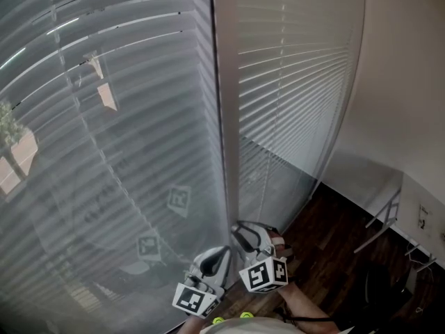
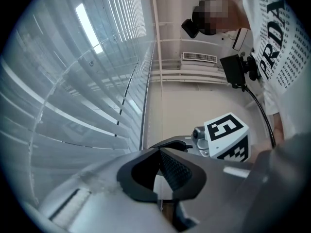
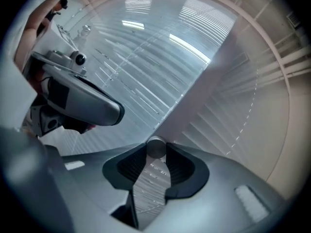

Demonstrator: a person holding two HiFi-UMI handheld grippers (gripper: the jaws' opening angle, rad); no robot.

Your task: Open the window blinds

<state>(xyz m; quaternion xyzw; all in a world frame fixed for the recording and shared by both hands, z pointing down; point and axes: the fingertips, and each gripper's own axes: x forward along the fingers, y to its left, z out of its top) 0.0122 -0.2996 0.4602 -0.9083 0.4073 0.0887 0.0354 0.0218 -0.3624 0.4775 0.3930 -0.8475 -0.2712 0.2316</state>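
Right gripper clamping a grey round knob
White slatted blinds ahead; left gripper alongside, jaws closed together.

Dim, even daylight — pale glare streaks cross the blinds; gripper views bend and darken at edges.

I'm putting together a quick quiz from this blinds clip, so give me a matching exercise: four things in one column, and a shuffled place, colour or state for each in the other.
1. right gripper
2. floor
3. wall
4. blind slats

A. behind the glass pane
B. dark wood
C. clamped on the tilt wand
D. plain, right of the window

Pairs: 1-C, 2-B, 3-D, 4-A
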